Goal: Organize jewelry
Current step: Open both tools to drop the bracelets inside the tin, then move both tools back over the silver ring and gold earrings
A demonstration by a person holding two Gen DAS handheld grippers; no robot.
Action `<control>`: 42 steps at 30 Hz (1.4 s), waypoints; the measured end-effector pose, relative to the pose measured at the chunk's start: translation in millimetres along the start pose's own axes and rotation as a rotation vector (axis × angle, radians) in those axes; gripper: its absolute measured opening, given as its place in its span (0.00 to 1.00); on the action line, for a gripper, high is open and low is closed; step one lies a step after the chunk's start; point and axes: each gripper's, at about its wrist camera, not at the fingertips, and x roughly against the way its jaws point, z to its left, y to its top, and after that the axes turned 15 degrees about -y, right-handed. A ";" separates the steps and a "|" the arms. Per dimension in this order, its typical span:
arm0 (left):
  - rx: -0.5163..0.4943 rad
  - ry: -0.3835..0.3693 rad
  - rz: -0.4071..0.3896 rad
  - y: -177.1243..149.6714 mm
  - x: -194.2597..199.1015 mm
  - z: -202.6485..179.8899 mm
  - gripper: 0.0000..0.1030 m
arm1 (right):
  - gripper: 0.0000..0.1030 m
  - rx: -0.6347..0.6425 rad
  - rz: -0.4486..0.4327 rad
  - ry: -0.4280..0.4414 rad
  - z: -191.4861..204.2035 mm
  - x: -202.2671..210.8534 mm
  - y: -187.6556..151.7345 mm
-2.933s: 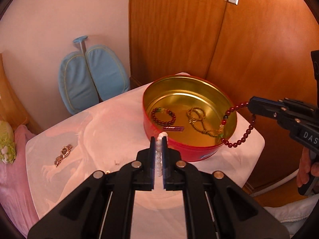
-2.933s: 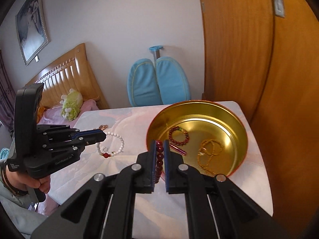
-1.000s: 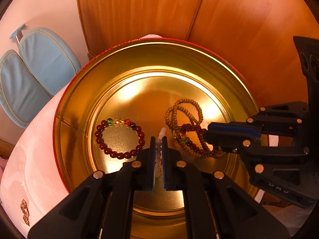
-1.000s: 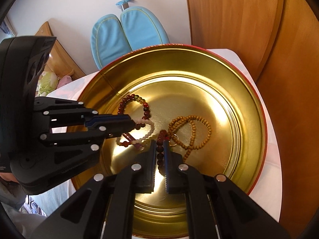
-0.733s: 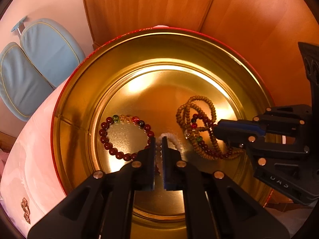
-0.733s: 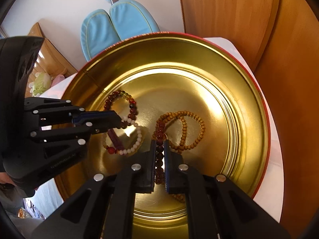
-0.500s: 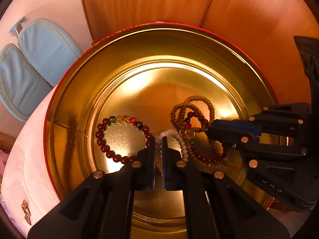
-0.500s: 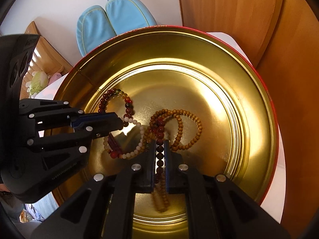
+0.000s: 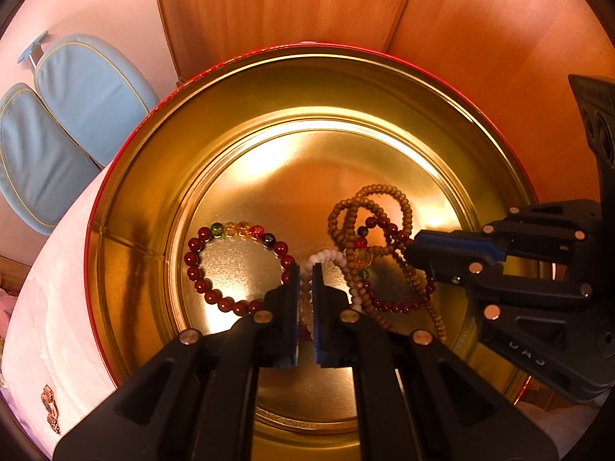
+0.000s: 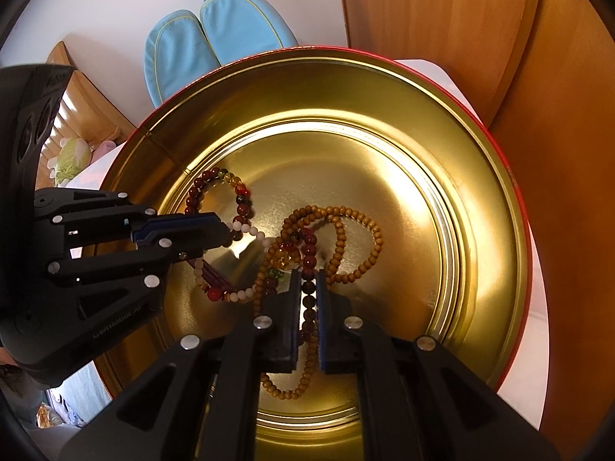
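Both tools, formerly above the table, now down inside the tin (image 9: 127,199), bracelets lowered onto its floor.

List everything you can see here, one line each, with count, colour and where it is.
Tin: one, gold inside, red outside, on the table.
Dark red bracelet: one, with green and amber beads, flat in the tin, left side.
Wooden bead necklace: one, tan, coiled in the tin.
White bead bracelet: one, in the tin, held.
Dark red bead string: one, over the wooden beads, held.
Metal trinket: one, on the white table.
Blue cushions: two, by the wall.
Left gripper: black, shut on the white bracelet.
Right gripper: black, shut on the dark red string.
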 end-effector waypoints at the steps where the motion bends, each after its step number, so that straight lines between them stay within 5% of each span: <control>1: 0.000 0.001 0.000 0.0 0.1 0.2 0.06 | 0.08 0.001 -0.001 0.000 -0.1 0.1 0.0; 5: -0.007 0.020 0.004 -0.2 1.6 -0.9 0.06 | 0.08 0.002 -0.007 -0.002 -1.5 2.6 0.1; 7: -0.038 0.104 0.016 -0.4 8.0 -6.7 0.11 | 0.08 0.017 -0.047 -0.016 -3.1 13.8 0.4; 8: -0.072 0.147 0.019 -0.3 12.9 -12.2 0.22 | 0.11 0.025 -0.081 -0.016 -4.1 20.9 0.6; 9: -0.114 0.179 0.010 -0.7 19.0 -18.4 0.67 | 0.37 0.028 -0.110 -0.022 -5.6 27.3 0.7; 10: -0.148 0.245 -0.014 -1.5 24.3 -22.8 0.80 | 0.56 0.023 -0.134 -0.043 -8.1 32.3 0.8; 12: -0.207 0.299 -0.052 -3.1 31.3 -25.9 0.81 | 0.62 0.003 -0.175 -0.052 -14.6 40.4 1.8; 20: -0.071 0.192 -0.047 -3.7 33.5 -6.1 0.80 | 0.67 -0.013 -0.182 -0.063 -22.6 47.2 2.2; 25: -0.091 0.203 -0.055 -8.5 37.9 -9.2 0.80 | 0.88 -0.023 -0.192 -0.066 -17.0 54.8 -1.6; 33: 0.026 0.151 -0.103 -23.9 64.8 3.9 0.87 | 0.90 -0.012 -0.187 -0.046 -12.0 71.5 -8.1; 42: 0.220 0.232 -0.202 -91.6 129.9 20.8 0.93 | 0.94 0.104 -0.279 0.028 23.6 114.9 -30.2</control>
